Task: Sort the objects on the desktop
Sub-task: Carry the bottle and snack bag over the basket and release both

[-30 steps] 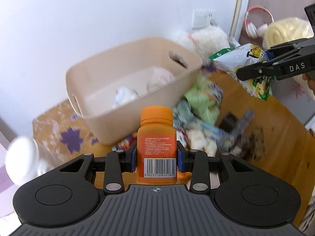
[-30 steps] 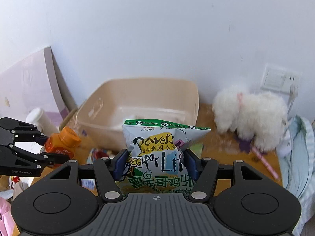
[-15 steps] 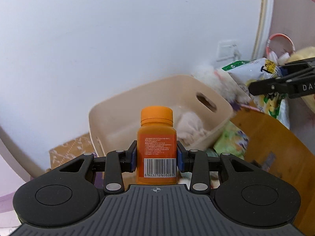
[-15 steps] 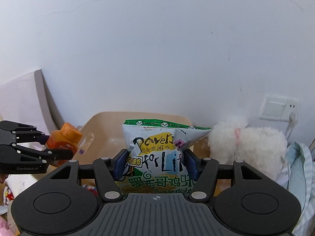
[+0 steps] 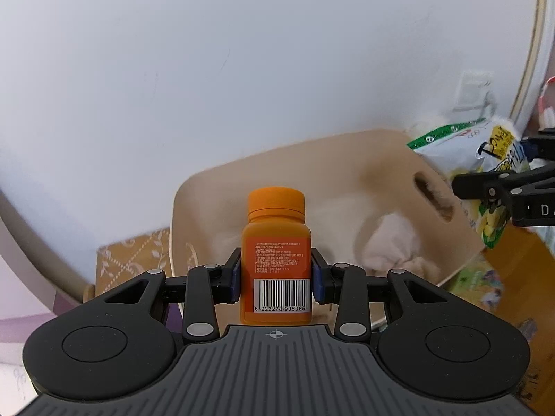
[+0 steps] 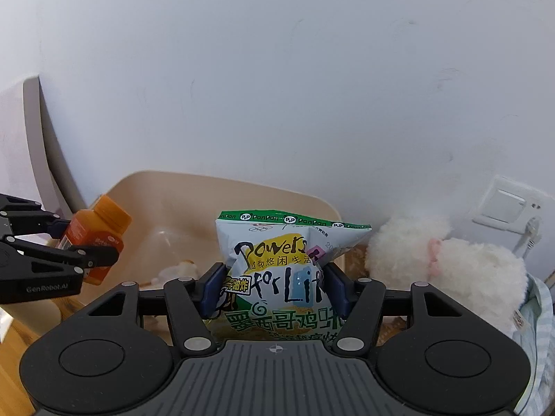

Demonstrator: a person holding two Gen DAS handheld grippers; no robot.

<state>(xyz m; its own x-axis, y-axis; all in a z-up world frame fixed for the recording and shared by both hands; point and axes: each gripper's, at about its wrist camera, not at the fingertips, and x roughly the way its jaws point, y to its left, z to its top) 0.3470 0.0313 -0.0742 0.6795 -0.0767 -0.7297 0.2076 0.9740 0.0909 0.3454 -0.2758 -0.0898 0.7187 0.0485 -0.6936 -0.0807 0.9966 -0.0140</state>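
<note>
White wall behind, wooden desk point(image 6: 14, 341) underneath, beige bin point(image 5: 347, 159) against the wall. Nearest: left gripper point(image 5: 276, 279), jaws clamped on orange bottle point(image 5: 276, 263), upright, over the bin's near-left corner. Right gripper point(image 6: 274, 289), jaws clamped on green-white snack bag point(image 6: 284, 277), pinched at mid-body, over the bin's near-right rim. Inside the bin: pale crumpled items point(image 5: 392, 242), identity unclear. Beyond the bin's right edge: white plush toy point(image 6: 444, 270), wall socket point(image 6: 503, 208).

Risks, judged: both grippers near each other over one bin, so clash likely if released together. Bag soft and puffy, may slide out of the pinch. Bottle released at the corner may hit the rim and roll onto the desk.
</note>
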